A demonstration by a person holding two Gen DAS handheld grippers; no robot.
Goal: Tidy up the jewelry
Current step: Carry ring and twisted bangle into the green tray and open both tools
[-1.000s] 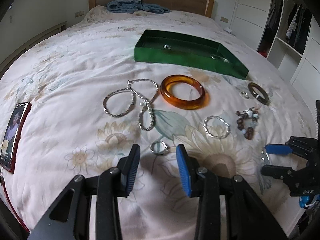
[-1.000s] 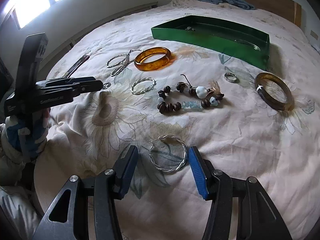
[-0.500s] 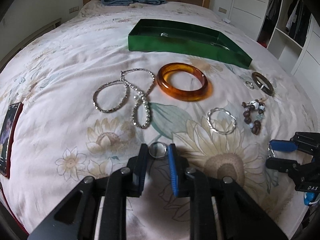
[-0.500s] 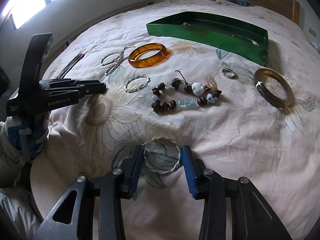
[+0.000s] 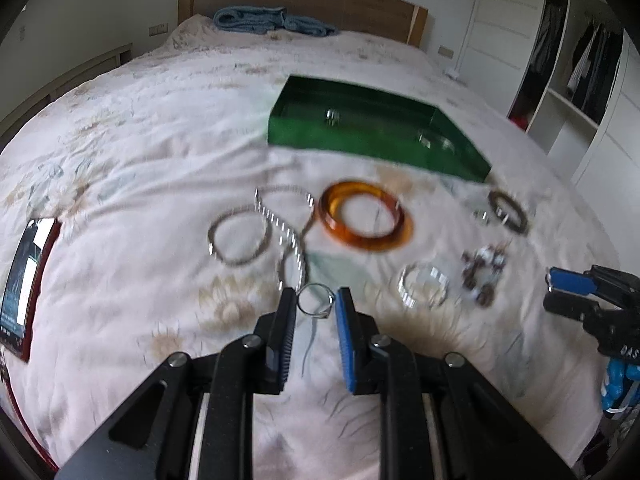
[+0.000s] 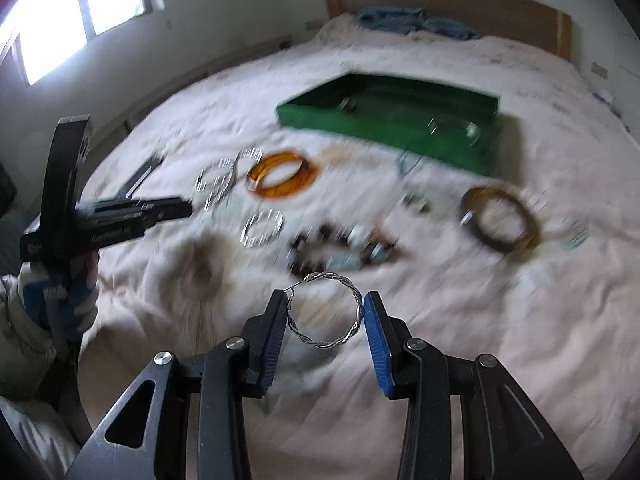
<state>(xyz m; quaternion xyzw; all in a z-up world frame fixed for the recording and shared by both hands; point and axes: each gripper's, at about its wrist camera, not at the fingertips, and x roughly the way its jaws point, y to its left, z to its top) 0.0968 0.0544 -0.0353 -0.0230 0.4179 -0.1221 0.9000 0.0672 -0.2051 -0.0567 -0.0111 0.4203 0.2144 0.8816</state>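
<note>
Letters "DAS" legible on the black body of the right gripper [image 5: 550,290] at right edge of left wrist view; other printing blurred.

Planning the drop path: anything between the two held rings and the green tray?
Nothing tall. The left gripper holds a small ring; the right gripper holds a twisted hoop. Only flat jewelry lies before the green tray: the amber bangle, chains, a bead bracelet. Carried above, both pass clear.

Green tray [image 5: 316,138], amber-orange bangle [image 5: 366,216], silver twisted hoop [image 6: 325,312], cream sunflower-print bedspread [image 5: 140,168], blue towel [image 5: 272,20].
</note>
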